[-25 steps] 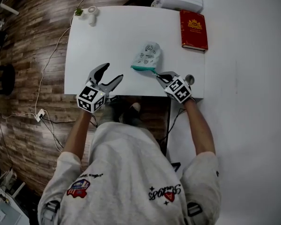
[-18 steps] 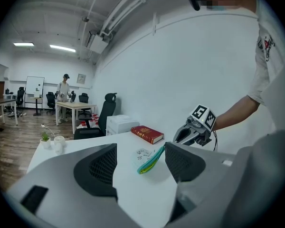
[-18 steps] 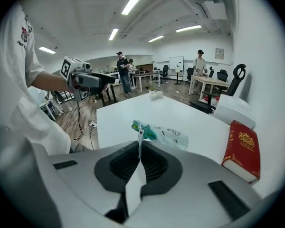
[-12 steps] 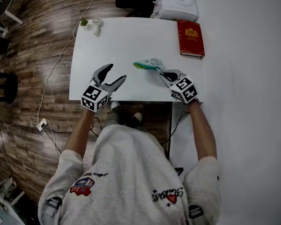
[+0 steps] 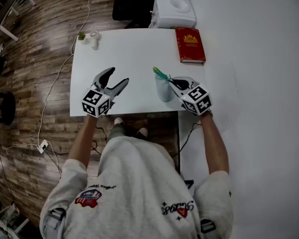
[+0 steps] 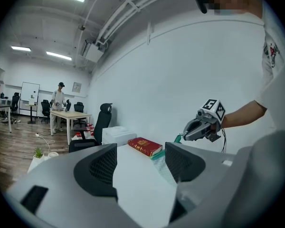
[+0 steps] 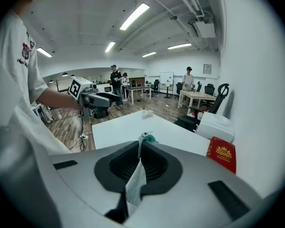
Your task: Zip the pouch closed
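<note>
Head view: the right gripper [image 5: 170, 79], tilted downward, is clamped shut on the pouch [image 5: 163, 89], which hangs from it over the white table [image 5: 129, 49] right of frame centre, teal zipper edge uppermost. Left of centre, the left gripper [image 5: 118, 75] points nearly level, its 2 jaws apart and empty. The step looks like presenting the pouch; next, the left gripper must pinch the zipper pull.
</note>
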Motion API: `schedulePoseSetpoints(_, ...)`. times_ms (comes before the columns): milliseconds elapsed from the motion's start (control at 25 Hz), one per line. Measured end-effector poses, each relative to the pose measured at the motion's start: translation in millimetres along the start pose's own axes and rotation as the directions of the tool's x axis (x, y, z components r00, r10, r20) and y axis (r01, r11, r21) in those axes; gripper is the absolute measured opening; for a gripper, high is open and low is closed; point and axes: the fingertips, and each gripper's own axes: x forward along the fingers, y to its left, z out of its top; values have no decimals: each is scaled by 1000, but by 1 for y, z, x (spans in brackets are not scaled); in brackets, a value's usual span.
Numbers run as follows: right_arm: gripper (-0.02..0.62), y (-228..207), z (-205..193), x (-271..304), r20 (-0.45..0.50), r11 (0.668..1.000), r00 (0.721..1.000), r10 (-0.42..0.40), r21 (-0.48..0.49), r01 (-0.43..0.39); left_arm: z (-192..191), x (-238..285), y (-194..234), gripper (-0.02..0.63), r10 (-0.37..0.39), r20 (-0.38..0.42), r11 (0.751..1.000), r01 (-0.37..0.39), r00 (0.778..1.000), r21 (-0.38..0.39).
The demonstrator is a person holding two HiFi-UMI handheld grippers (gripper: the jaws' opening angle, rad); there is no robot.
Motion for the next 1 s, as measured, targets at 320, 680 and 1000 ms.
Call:
schedulePoseSetpoints(320,12,3,20,-32,45,998,998,-53,-38,55,26,5,4,314,-34,41,999,34,999,-2)
schedulePoseSetpoints(680,14,8,28,-30,43,996,997,-62,-67,65,28,14,-11,314,-128,44,989,131,991,-69)
schedulePoseSetpoints(1000,13,17,25,-31,35,995,998,-57,-82,60,20,22,-39,313,-281,27,945,282,959,-166)
